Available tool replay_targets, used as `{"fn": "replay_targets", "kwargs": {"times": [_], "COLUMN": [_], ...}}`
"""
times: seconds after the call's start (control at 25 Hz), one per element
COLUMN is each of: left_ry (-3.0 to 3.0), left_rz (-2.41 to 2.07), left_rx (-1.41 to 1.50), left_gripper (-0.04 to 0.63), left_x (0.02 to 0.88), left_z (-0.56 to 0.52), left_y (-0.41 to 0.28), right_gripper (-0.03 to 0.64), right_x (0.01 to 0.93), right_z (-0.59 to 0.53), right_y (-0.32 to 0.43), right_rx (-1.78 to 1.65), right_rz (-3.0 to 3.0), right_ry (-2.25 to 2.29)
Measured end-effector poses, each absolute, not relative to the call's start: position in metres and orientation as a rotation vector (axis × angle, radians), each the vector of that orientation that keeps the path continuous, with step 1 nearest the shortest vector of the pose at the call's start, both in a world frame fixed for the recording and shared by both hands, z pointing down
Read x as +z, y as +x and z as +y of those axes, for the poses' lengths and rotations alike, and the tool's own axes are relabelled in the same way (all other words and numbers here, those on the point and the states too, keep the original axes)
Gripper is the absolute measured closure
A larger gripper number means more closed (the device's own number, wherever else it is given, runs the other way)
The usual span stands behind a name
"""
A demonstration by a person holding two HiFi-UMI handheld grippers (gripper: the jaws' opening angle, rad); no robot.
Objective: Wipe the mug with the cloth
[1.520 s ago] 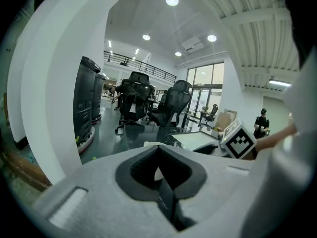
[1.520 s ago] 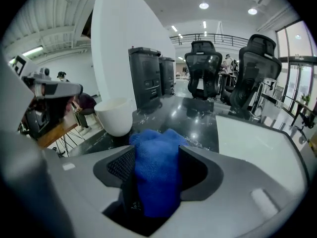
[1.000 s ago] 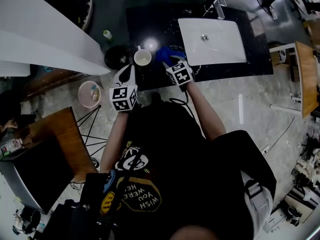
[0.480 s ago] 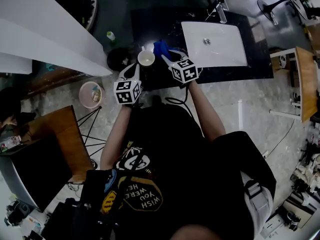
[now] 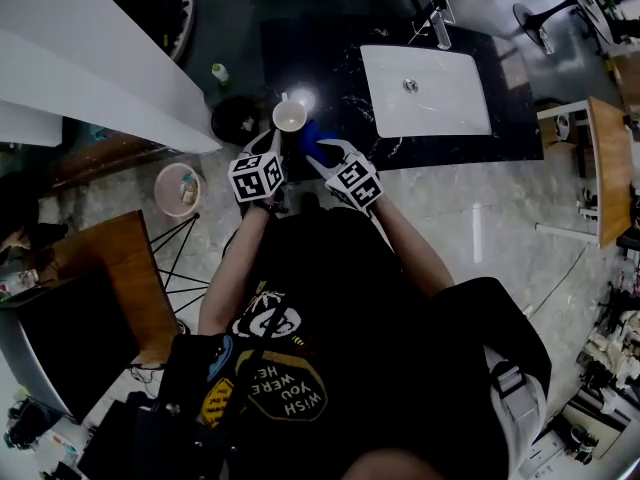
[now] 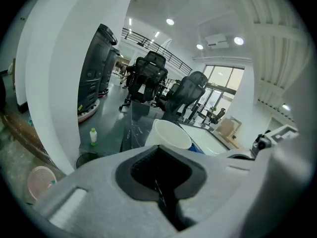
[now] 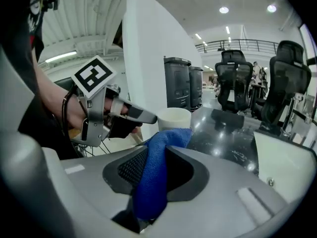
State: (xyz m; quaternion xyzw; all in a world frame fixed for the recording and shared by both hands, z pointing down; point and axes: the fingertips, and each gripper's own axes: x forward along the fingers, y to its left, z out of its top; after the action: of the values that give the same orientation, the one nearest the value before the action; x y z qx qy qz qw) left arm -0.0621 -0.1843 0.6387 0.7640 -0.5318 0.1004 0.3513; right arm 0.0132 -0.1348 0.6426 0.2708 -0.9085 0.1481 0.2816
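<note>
Dark marble counter (image 5: 345, 68) is running across an open office floor, and the white mug (image 5: 289, 117) is standing upright on it, mouth up, near the front edge. A white sink (image 5: 428, 90) is sitting well to the right of the mug.

The right gripper (image 5: 318, 153) is pinching the blue cloth (image 5: 309, 134) between its pads, its jaws having just been closing on it. It is holding the cloth's free end just to the near right of the mug, close to its wall, though I cannot tell whether it is touching. The left gripper (image 5: 271, 140) is hovering at the mug's near left with its jaws pressed together and nothing between them, its tip pointing at the rim.

So the mug is lying straight ahead, between the two tips, with its long axis vertical. Both are sitting near it, and the left tip is looking slightly nearer the rim. For wiping, the cloth is probably needing to travel forward and leftward onto the mug's side. The left gripper would be needing to open before steadying the mug.
</note>
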Motion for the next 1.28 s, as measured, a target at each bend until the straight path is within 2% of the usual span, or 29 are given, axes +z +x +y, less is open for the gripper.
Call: {"fn": "replay_targets", "kwargs": {"times": [0.24,0.36,0.76,1.04,1.28], "left_ry": [1.998,1.974,1.987,1.952,1.943], "left_rz": [-1.383,-1.377,-1.343,-1.411,-1.431], "left_rx": [0.255,0.243,0.263,0.227,0.199], "left_gripper": [0.592,0.592,0.592,0.592,0.591], "left_x": [0.63,0.633,0.64,0.635,0.635], "left_z": [-0.184,-0.183,-0.183,-0.189,-0.2], "left_y": [-0.061,-0.061,-0.051,-0.069,-0.076], "right_gripper": [0.512,0.511,0.511,0.511,0.511], "right_x": [0.607,0.608,0.637,0.611,0.633], "right_z": [-0.204,-0.231,-0.119,-0.218,-0.187], "right_y": [0.049,0.044,0.005,0.049,0.022], "right_rx": [0.447,0.356,0.139,0.211,-0.022], "right_rz": [-2.459,-2.377,-2.37,-2.31,-2.261], "right_ry": [1.024,1.019,0.582,0.993,0.708]}}
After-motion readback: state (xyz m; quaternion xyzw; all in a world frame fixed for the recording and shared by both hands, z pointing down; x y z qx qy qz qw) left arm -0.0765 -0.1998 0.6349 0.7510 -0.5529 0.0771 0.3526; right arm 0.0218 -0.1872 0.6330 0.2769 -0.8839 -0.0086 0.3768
